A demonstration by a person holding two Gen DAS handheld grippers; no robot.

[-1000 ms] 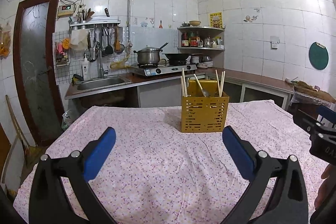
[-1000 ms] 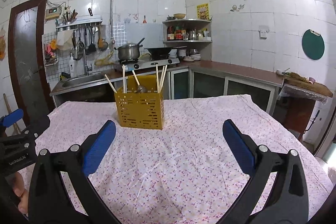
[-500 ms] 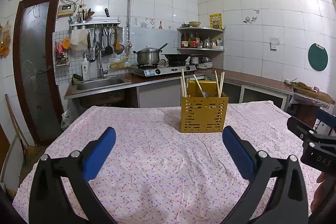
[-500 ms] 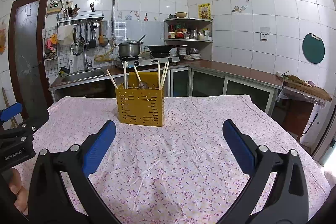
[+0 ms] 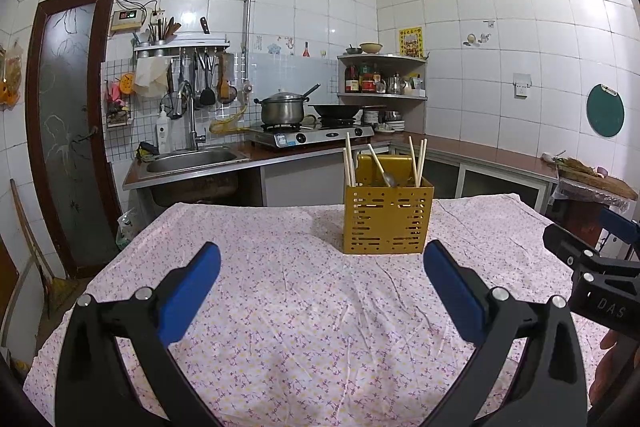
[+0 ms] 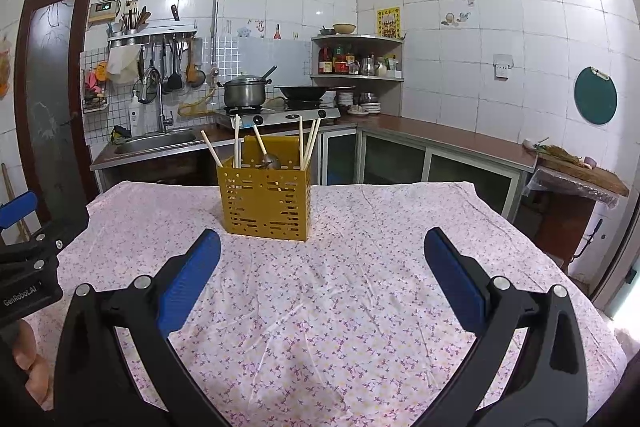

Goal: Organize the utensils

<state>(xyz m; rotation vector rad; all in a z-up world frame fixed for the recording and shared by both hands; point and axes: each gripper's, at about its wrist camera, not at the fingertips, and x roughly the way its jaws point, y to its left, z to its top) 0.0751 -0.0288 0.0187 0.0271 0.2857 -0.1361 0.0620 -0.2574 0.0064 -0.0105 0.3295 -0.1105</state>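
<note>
Flanking bare tablecloth (image 5: 320, 307), both claws gape.

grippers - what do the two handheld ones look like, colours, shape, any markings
Both match: the left gripper and the right gripper have black angular arms with silver bolt heads, ending in flat blue finger pads. Seen from the side, the left one's black body carries white lettering that reads GenRobot.AI, and the right one's shows DAS. No cables or sleeves show.

Tiled kitchen, artificial light.
White wall tiles (image 5: 460, 39); dark door (image 5: 68, 123) left; steel sink (image 5: 192, 159); 2-burner stove (image 5: 312, 135) with pot (image 5: 282, 109) and wok (image 5: 334, 110); corner shelf (image 5: 382, 75); brown counter (image 6: 452, 137).
</note>
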